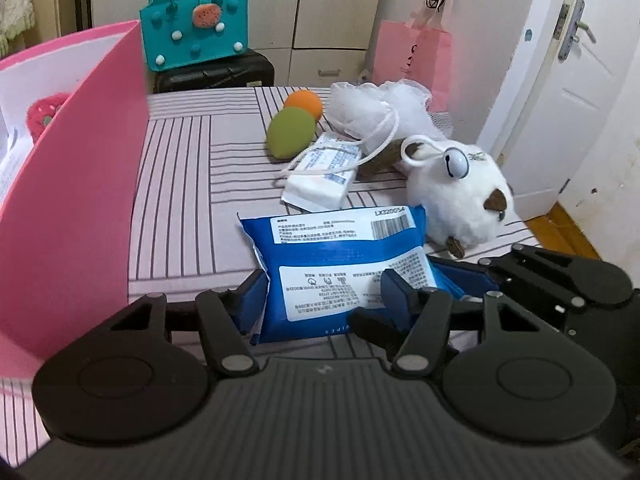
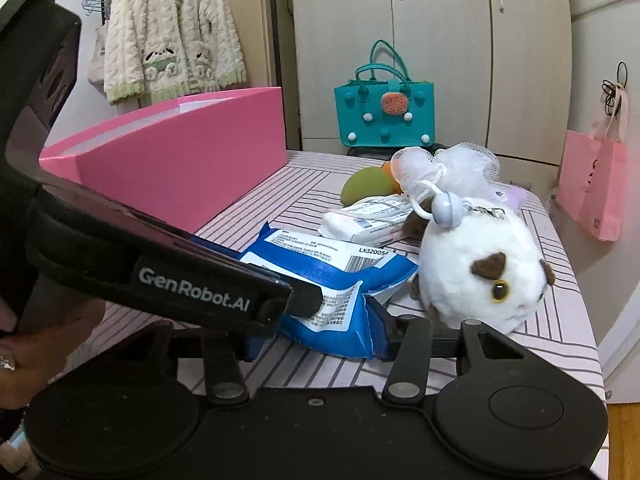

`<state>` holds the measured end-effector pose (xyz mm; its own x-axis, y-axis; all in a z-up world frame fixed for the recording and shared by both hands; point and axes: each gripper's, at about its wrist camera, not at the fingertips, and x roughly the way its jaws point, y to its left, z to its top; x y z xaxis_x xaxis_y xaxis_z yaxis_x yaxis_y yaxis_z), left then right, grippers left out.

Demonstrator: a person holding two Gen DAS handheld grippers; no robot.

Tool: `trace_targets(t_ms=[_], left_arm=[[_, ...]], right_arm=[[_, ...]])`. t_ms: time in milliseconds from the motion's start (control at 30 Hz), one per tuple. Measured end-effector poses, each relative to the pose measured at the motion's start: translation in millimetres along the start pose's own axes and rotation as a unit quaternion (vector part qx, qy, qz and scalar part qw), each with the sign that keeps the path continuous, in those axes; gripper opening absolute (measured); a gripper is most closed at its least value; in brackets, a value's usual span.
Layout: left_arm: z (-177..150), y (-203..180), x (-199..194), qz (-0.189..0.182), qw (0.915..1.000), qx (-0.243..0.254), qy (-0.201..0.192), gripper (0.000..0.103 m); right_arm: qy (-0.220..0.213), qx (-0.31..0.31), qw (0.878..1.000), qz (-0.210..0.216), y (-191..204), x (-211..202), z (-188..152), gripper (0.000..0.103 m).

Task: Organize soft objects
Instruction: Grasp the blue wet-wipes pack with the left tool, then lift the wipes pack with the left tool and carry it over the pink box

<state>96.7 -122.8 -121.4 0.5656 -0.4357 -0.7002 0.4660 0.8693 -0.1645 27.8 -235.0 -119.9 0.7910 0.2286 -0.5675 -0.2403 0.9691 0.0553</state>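
We see the left gripper (image 1: 324,300) and the right gripper (image 2: 308,334) each partly closed, fingers pressed against the near end of the blue wipes pack (image 1: 340,264) lying on the striped bed (image 1: 180,200). Just beyond the fingertips to the right sits a white plush toy (image 1: 460,200). Farther ahead lie a tissue packet (image 1: 324,176), green sponge (image 1: 290,132), orange sponge (image 1: 306,104) and mesh puff (image 1: 380,108), while a pink box (image 1: 80,184) walls off the left.

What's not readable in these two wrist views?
- Inside of the pink box: its near wall hides most of it in both views.
- Near end of the blue wipes pack: covered by the left gripper in the left view, and by both it and the right gripper in the right view.
- Orange ball: mostly hidden behind the green egg-shaped ball, right view.
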Motion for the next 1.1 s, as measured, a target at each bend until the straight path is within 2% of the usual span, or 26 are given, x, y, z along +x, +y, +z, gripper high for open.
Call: trace_targets(t_ms=[133, 367, 567, 933, 1100], left_arm=[[-1.8, 2.5, -10.7, -0.015, 0.9998, -0.013, 0.002, 0.060], [-4.0, -0.4, -29.7, -0.009, 1.0000, 0.002, 0.000, 0.060], [-6.0, 1.9, -45.9, -0.029, 0.9994, 0.008, 0.018, 0.060], [-22.3, 8.7, -77.2, -0.059, 0.9974, 0.008, 0.039, 0.060], [-25.0, 11.4, -86.4, -0.057, 0.9970, 0.013, 0.051, 0.060]], right_arm=[[0.001, 0.003, 1.000, 0.005, 1.4, -4.0, 0.1, 0.055], [0.002, -0.001, 1.000, 0.008, 11.3, -16.5, 2.5, 0.055], [0.022, 0.009, 1.000, 0.016, 16.0, -30.8, 2.2, 0.056], [0.043, -0.018, 0.998, 0.034, 37.0, -60.4, -0.6, 0.056], [0.050, -0.025, 0.997, 0.044, 48.0, -70.5, 3.3, 0.056]])
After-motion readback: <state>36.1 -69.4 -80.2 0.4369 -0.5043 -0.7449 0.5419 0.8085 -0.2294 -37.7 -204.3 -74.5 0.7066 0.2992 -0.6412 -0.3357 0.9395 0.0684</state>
